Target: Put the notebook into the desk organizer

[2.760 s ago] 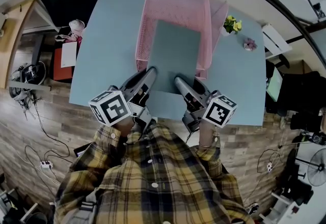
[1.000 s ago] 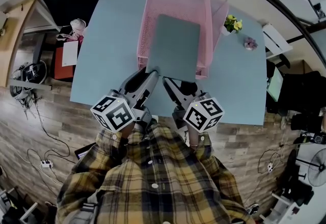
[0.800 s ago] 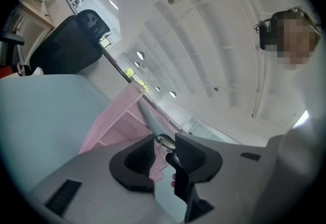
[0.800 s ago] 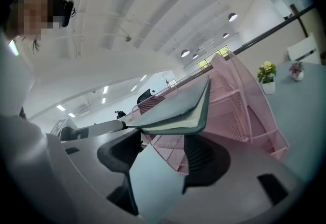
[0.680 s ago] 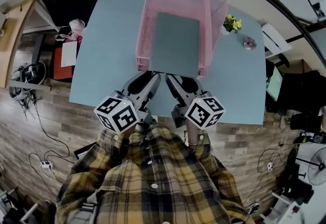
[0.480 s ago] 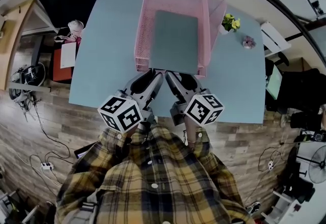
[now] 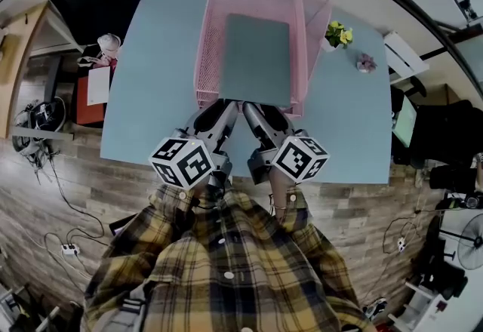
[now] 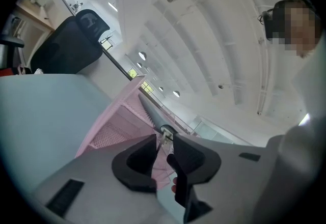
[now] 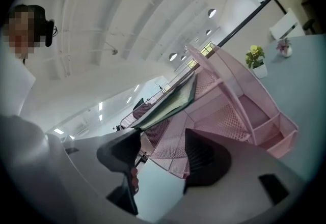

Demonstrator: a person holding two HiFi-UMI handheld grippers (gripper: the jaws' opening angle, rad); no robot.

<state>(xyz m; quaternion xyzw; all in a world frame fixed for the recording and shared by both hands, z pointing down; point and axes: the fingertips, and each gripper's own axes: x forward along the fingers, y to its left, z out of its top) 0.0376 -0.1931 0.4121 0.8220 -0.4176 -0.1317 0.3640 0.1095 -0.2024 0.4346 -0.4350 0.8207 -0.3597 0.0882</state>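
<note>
Head view: the flat grey-green notebook (image 7: 256,59) lies in the top tray of the pink wire-mesh desk organizer (image 7: 205,59), its long sides running between the tray's side walls and its near edge about level with the front rim. Both claws point at that near edge from the person's side. The left gripper (image 7: 226,106) and the right gripper (image 7: 249,108) sit side by side, their tips almost meeting just short of the notebook.

In the left gripper view the left gripper (image 8: 164,141) is closing; only a narrow slit remains and nothing is pinched in it. The notebook (image 8: 152,111) edge stands just beyond the tips, with the organizer's (image 8: 109,131) mesh behind.

In the right gripper view the right gripper (image 9: 163,144) is released, jaws wide, framing only the organizer's (image 9: 239,111) front and bare table. The notebook (image 9: 170,101) sits above and beyond the left-hand jaw.

The pale blue table (image 7: 151,74) lies bare on both sides of the organizer. A small pot of yellow flowers (image 7: 337,35) stands well apart, near the far right corner.
</note>
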